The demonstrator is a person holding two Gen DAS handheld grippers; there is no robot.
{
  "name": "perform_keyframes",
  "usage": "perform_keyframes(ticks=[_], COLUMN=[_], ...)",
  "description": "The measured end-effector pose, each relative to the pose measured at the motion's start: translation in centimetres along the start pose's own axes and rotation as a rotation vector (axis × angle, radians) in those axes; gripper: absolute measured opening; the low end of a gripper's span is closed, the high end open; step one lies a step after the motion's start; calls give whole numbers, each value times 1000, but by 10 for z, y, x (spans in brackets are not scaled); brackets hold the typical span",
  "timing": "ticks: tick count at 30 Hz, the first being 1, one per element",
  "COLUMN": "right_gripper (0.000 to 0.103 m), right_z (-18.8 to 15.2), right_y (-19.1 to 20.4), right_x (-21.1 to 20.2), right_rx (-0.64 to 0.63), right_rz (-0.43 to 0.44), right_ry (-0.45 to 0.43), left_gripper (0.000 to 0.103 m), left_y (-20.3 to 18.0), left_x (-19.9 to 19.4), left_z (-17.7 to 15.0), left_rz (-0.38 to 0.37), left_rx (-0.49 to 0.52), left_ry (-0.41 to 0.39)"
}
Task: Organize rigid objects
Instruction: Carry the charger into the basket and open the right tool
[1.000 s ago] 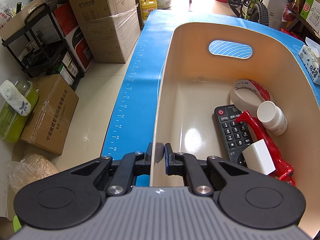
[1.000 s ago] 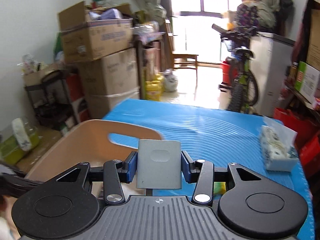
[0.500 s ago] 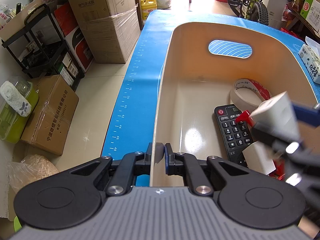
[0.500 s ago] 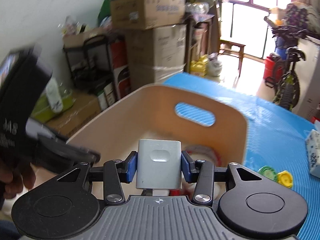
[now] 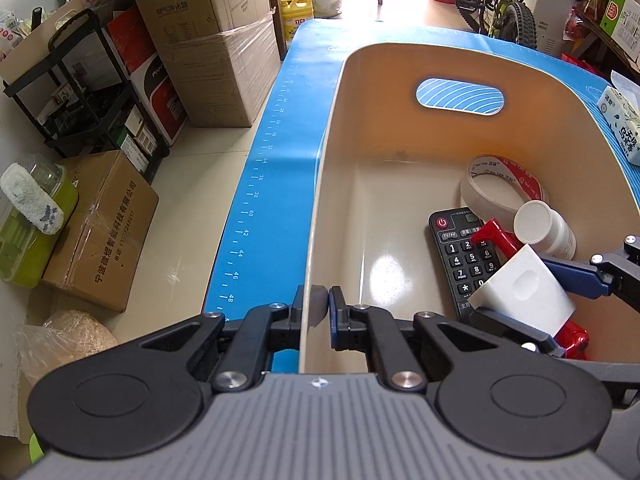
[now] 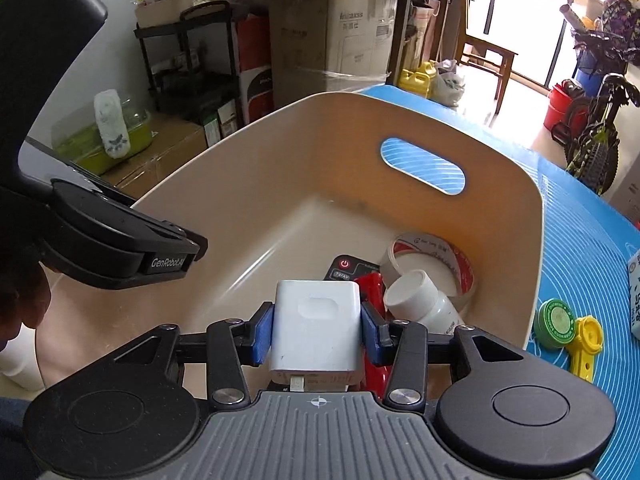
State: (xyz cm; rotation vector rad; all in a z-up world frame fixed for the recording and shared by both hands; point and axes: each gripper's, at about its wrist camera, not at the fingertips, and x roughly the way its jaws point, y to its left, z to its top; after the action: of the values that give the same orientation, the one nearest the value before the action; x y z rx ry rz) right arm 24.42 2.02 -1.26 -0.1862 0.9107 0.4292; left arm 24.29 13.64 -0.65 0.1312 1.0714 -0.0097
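My left gripper (image 5: 316, 310) is shut on the near wall of the beige bin (image 5: 320, 200), which stands on the blue mat (image 5: 256, 184). My right gripper (image 6: 317, 330) is shut on a white charger block (image 6: 316, 328) and holds it low inside the bin (image 6: 320, 120); it also shows in the left wrist view (image 5: 524, 292). In the bin lie a black remote (image 5: 464, 256), a red tool (image 5: 496, 236), a white pill bottle (image 5: 544, 230) and a tape roll (image 5: 504, 184).
A green round tin (image 6: 556, 324) and a yellow piece (image 6: 586, 344) lie on the mat right of the bin. A tissue pack (image 5: 620, 120) lies at the far right. Cardboard boxes (image 5: 208, 40) and a black shelf (image 5: 92, 92) stand on the floor to the left.
My right gripper has carried the white charger from above the mat over the rim and down into the bin. The left gripper has kept its hold on the bin wall.
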Motion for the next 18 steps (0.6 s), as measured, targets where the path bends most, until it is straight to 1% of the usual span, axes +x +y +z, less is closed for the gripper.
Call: perform_keyframes(ticks=[1,3,7,9,11,15,18], right_gripper=[57,64,67,70,70,73,73], right_z=[-1,-2,2,4,6,5,1], right_y=[-2,-7,-19,-29,-41,-67,-91], right_x=[-2,-7,-24,-36,-46,-63,-66], right_rx=[13,34,70,104,132,185,232], right_rz=[7,19,18,15,2,-63,-122], right_ry=[-3,-8,-55,-86,-113,-165,-178], left_gripper=[11,11,12,11,12,12,12], left_y=[0,0,0,0,-1,0,-1], left_x=[0,0,0,0,0,0,0], left_z=[0,0,0,0,0,-1,-1], left_rz=[0,-2,-2,-1,-2,-2,-2], left_rx=[-1,-2,-2,-1,-2,-1,-1], left_ry=[0,0,1,1,2,3,2])
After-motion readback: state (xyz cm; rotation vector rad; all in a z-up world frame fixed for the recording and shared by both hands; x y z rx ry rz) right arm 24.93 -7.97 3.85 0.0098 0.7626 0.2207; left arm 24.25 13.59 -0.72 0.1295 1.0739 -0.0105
